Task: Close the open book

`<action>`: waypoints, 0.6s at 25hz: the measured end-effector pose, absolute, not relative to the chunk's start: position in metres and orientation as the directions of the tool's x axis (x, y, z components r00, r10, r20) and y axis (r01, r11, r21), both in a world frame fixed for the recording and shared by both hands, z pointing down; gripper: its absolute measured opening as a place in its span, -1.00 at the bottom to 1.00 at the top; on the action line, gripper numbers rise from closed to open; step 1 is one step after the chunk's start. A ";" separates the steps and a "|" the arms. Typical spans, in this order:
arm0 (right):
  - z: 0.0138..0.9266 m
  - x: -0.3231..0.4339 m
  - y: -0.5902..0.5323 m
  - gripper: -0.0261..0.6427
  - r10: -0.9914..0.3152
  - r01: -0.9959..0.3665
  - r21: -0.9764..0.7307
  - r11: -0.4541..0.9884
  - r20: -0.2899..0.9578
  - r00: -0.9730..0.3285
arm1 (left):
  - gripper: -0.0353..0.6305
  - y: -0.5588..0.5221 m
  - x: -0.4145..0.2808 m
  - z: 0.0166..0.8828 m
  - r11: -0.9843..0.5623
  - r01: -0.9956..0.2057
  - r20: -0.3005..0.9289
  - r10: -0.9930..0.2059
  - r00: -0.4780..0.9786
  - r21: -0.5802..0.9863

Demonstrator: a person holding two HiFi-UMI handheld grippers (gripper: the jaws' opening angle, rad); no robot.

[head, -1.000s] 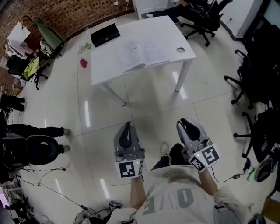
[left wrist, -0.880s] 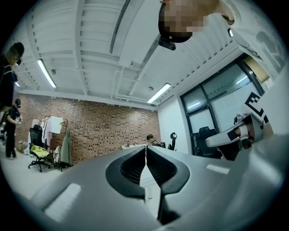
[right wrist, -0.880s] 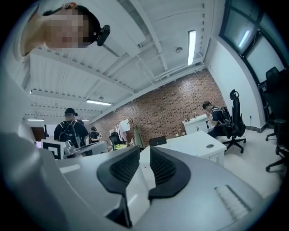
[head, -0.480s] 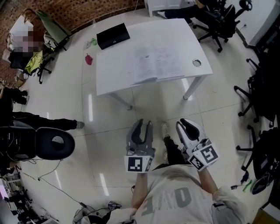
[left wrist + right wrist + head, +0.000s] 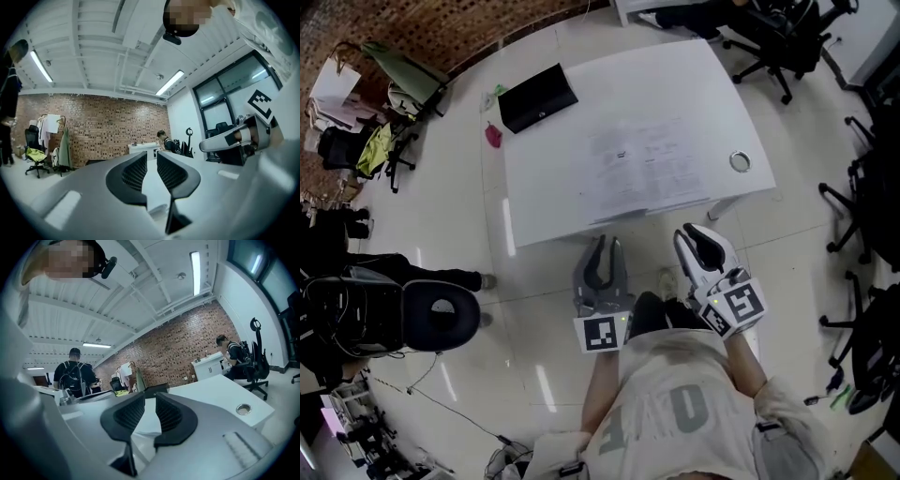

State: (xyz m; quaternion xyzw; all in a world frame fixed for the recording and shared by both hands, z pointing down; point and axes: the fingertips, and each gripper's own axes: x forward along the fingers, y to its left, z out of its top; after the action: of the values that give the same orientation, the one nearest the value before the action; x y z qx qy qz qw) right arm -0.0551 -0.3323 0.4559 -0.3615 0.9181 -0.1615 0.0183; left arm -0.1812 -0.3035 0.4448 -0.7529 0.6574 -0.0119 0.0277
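Left gripper (image 5: 605, 242): jaws stand a little apart and have just been closing. Nothing is between them. It is held level, just short of the near edge of the white table (image 5: 542, 202).
Right gripper (image 5: 688, 232): jaws are parted by a narrow gap and hold nothing. It is beside the left gripper and also just short of the table edge.
Open book (image 5: 642, 167): lies flat, pages up, on the near half of the table. It is ahead of both grippers and touches neither.
Task progress: judged as the approach only. No part of the closing is done. Reaching the book, catching one half and folding it over the other all remain.
Other items: a black case (image 5: 539, 97) sits at the far left corner, well apart from the book. A round cable hole (image 5: 739, 161) is near the table's right edge.
Hard to make out: the pages are white on a white top, so the book's outline is faint and its print unreadable. Which half is thicker cannot be told.
Gripper views: the book cannot be told apart from the table top beyond the jaws.
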 end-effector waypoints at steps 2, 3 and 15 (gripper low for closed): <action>0.454 -0.057 -0.349 -0.72 -0.691 -0.679 -0.308 0.667 0.087 -0.718 | -0.65 -0.318 -0.193 0.440 -0.117 -0.992 -0.041 -0.992 0.119 -0.036; 0.454 -0.058 -0.356 -0.72 -0.699 -0.688 -0.302 0.660 0.089 -0.710 | -0.65 -0.325 -0.197 0.438 -0.116 -0.993 -0.048 -0.992 0.117 -0.028; 0.449 -0.099 -0.410 -0.73 -0.711 -0.702 -0.288 0.651 0.091 -0.697 | -0.65 -0.384 -0.238 0.459 -0.128 -0.990 0.027 -0.991 0.129 0.063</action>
State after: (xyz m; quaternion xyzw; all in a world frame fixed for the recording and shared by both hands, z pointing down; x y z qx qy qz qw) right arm -0.0989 -0.4098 0.4493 -0.3890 0.9085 -0.1518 0.0152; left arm -0.2375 -0.3838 0.4590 -0.7508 0.6597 0.0106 -0.0325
